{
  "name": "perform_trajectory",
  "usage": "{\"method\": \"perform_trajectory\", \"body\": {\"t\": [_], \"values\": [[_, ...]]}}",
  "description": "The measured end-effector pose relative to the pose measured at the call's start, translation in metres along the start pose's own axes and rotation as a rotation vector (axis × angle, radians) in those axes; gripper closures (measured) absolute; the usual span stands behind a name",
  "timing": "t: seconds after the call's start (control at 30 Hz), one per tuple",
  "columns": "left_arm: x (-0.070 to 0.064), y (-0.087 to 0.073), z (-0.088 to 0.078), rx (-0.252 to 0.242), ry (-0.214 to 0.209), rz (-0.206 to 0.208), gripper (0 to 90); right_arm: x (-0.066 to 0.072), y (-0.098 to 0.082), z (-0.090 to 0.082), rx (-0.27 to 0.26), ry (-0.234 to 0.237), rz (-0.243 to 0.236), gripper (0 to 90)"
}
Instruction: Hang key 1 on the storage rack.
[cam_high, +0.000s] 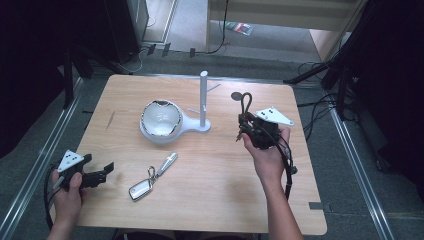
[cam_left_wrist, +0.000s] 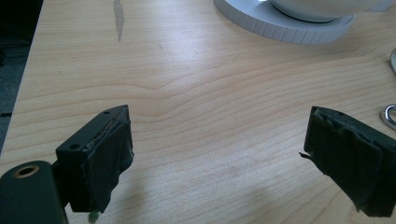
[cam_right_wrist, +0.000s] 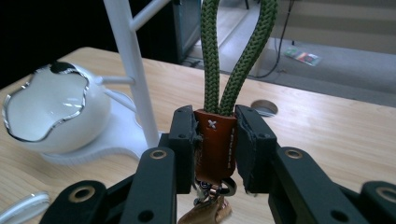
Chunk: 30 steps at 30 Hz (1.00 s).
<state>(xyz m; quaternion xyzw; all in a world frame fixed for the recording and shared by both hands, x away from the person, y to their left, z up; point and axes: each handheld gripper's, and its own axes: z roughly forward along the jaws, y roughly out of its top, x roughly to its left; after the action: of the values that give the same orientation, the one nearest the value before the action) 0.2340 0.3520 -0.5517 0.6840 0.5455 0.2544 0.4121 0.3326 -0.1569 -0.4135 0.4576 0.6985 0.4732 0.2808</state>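
Note:
My right gripper (cam_right_wrist: 215, 140) is shut on a keychain strap (cam_right_wrist: 215, 142): a brown leather tab with a green braided cord loop (cam_right_wrist: 236, 51) standing up above the jaws. In the high view this right gripper (cam_high: 246, 123) is held above the table's right half, the cord loop (cam_high: 245, 103) rising from it, just right of the white stand's post (cam_high: 203, 97). My left gripper (cam_high: 102, 170) rests open near the table's front left corner, and nothing lies between its fingers (cam_left_wrist: 100, 168). A car key with a metal fob (cam_high: 151, 179) lies on the wood to its right.
A white egg-shaped bowl (cam_high: 160, 120) sits on the stand's round base (cam_high: 192, 124), with pegs sticking out of the post. A round hole (cam_high: 236, 96) is in the tabletop behind my right gripper. The table's wooden top (cam_high: 220, 190) has dark floor on both sides.

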Motion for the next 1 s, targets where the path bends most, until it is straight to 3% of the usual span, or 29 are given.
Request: {"method": "perform_trajectory", "body": {"t": [0.27, 0.63, 0.83, 1.0], "values": [[0.002, 0.000, -0.001, -0.006, -0.006, -0.014, 8.3, -0.003, 0.007, 0.007, -0.080, 0.064, 0.025, 71.0], [0.002, 0.000, -0.001, -0.004, -0.010, -0.020, 8.3, -0.001, 0.015, 0.024, -0.113, 0.115, -0.052, 70.7], [0.002, 0.000, -0.001, -0.004, -0.011, -0.021, 8.3, 0.000, 0.016, 0.034, -0.121, 0.101, -0.096, 70.5], [0.002, 0.000, -0.001, -0.004, -0.011, -0.022, 8.3, -0.001, 0.016, 0.041, -0.120, 0.144, -0.087, 70.5]]}}
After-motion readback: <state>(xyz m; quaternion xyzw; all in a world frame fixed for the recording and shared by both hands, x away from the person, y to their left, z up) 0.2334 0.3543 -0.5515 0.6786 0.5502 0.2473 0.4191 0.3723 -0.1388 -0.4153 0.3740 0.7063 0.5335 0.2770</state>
